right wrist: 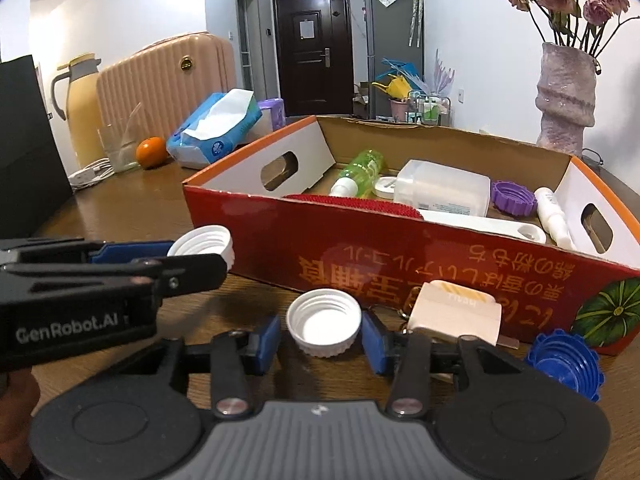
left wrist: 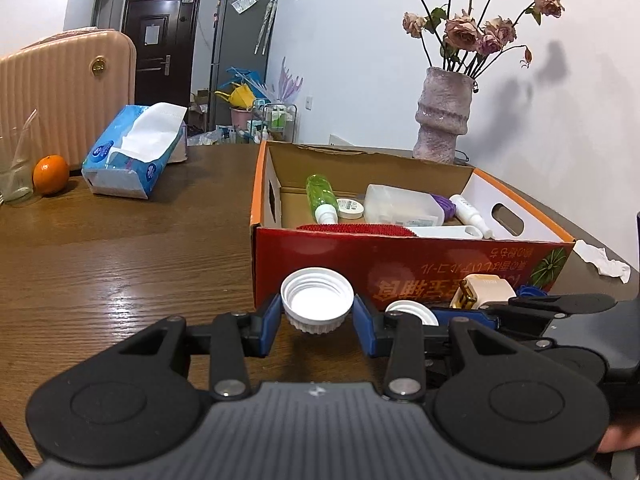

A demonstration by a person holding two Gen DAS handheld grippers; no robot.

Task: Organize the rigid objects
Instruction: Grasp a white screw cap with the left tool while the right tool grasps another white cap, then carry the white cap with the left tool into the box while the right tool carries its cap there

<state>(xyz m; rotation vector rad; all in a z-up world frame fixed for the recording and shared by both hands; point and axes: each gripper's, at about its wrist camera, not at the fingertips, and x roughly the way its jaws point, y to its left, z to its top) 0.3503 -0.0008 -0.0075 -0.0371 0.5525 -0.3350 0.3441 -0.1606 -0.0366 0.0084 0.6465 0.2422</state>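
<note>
Between our left gripper (left wrist: 317,314) fingers we hold a white cap (left wrist: 317,305), its open side up, the blue pads pressing its ribbed wall from both sides and lifting it a little off the table (left wrist: 120,272). Our right gripper (right wrist: 324,334) stands around a second white cap (right wrist: 324,326); the pads lie close to its sides, but we cannot tell if they already press it. Both caps are in the lower middle of each view, and the cardboard box (right wrist: 400,256) is straight behind them, its red long wall running across the frame. We judge that each cap must go up and forward over this wall. A blue cap (right wrist: 564,364) and a cream plug (right wrist: 456,312) wait at lower right. Behind the brown wooden table we see a vase (left wrist: 442,116), a suitcase (left wrist: 68,92) and a dark door (left wrist: 160,48).
</note>
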